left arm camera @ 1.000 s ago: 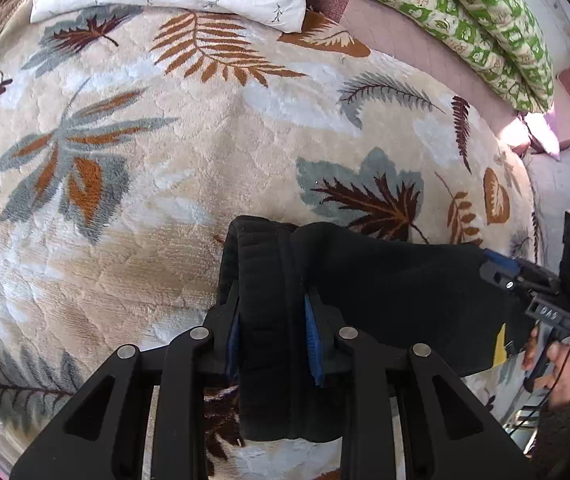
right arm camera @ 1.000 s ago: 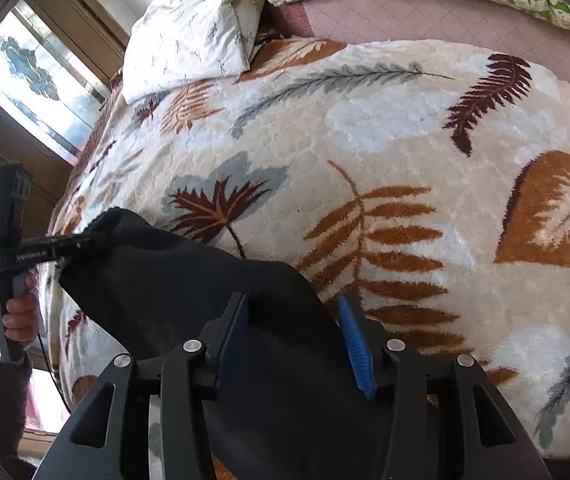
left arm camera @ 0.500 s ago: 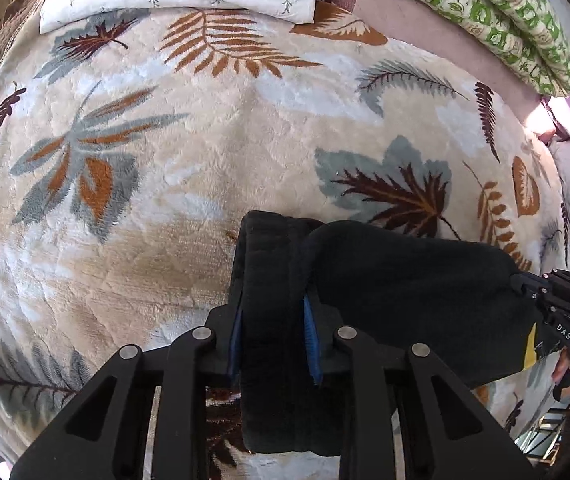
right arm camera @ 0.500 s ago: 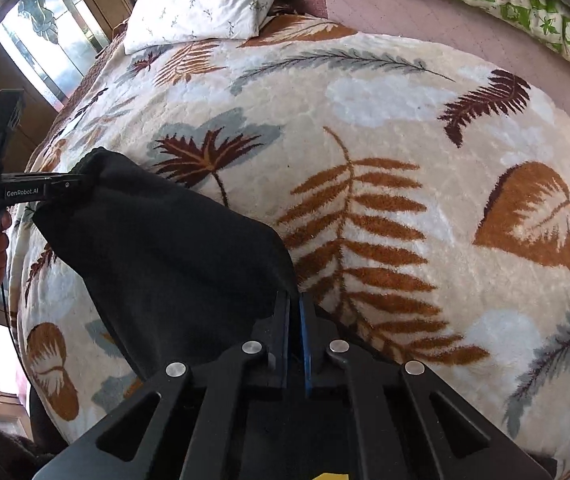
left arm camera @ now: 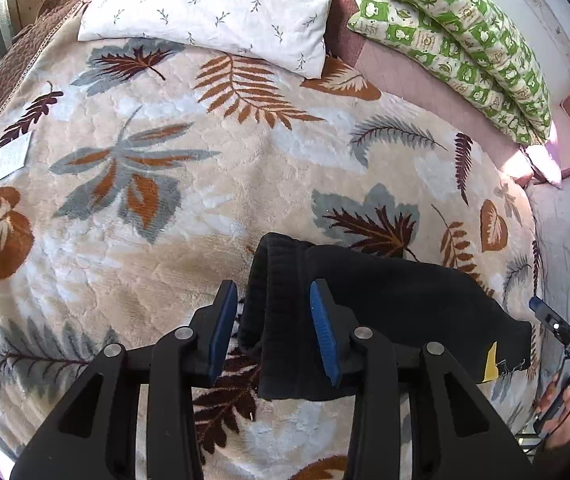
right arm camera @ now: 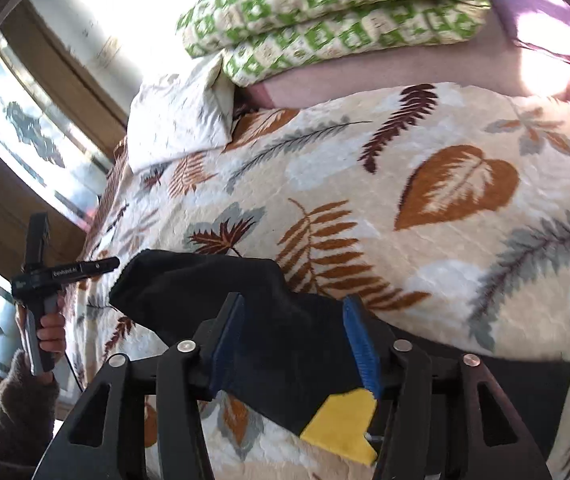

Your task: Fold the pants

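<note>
The black pants lie folded into a compact bundle on the leaf-patterned blanket that covers the bed, near the front edge of the blanket. In the left wrist view the ribbed waistband end of the bundle points away from the camera, and a yellow patch shows at the right end of the cloth. The left gripper is spread wide, its two blue pads stand on either side of the waistband end with a gap to the fabric, so it holds nothing. The right gripper is also spread wide; its blue pads stand apart above the other end of the bundle and the cloth lies loose between and below them, not clamped. In the right wrist view the yellow patch is just below the right pad. The same view shows the left gripper from the side at the far left, held by a hand with a fuzzy brown sleeve, its tip just beside the far corner of the pants. At the head of the bed lie a white pillow with small sprigs and a green-and-white folded quilt, both well apart from the pants. A small white label lies on the blanket at the left.
</note>
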{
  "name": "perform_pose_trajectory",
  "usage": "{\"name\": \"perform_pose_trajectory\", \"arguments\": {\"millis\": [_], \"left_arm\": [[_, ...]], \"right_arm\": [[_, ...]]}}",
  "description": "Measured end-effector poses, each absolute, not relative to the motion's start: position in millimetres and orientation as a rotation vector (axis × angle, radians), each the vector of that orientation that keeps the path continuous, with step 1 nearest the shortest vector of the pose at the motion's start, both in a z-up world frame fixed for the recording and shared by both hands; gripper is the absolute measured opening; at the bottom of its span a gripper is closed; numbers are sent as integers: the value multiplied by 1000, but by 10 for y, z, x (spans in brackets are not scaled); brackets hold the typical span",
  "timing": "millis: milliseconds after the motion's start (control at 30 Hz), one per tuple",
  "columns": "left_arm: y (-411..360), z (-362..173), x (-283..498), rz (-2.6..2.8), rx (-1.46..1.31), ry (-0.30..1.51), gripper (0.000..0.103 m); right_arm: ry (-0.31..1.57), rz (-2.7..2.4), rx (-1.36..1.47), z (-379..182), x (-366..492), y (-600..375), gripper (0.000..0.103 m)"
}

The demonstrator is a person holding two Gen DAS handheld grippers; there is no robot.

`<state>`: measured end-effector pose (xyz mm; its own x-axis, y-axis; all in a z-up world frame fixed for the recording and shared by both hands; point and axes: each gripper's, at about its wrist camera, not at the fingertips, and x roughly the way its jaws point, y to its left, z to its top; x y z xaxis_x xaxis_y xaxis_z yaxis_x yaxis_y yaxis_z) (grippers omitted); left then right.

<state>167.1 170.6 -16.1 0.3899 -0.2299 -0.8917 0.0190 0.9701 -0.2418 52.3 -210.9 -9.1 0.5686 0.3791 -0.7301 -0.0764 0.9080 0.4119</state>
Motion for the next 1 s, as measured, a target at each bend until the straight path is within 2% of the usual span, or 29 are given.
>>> {"name": "perform_pose_trajectory", "arguments": {"millis": [167, 233, 333, 500, 633, 800, 833, 867, 933, 1000], "left_arm": [[1723, -142, 1543, -142, -167, 1170, 36], [1720, -177, 1537, -138, -170, 1179, 38], [1715, -276, 1583, -128, -201, 1209, 44], [1649, -454, 1626, -116, -207, 1258, 44], [1589, -514, 1610, -137, -193, 1275, 44], [1525, -528, 1610, -169, -159, 1272, 44], [1515, -540, 1619, -173, -161, 1274, 45], [1507, -556, 1629, -176, -162, 1280, 45], [1485, -599, 1645, -183, -163, 1291, 47], [1456, -638, 1644, -191, -160, 1300, 47]], "right_arm": [[869, 92, 507, 49, -176, -2995, 62], [853, -15, 536, 7, -443, -3332, 68], [874, -87, 594, -173, -623, -3671, 68], [892, -71, 663, -532, -477, -3765, 68], [914, -58, 659, -688, -303, -3705, 64], [975, -87, 619, -840, -191, -3650, 50], [985, -91, 603, -860, -176, -3635, 39], [995, -92, 593, -880, -166, -3624, 33], [1013, -94, 570, -912, -162, -3602, 15], [1007, -102, 542, -907, -171, -3591, 8]]}}
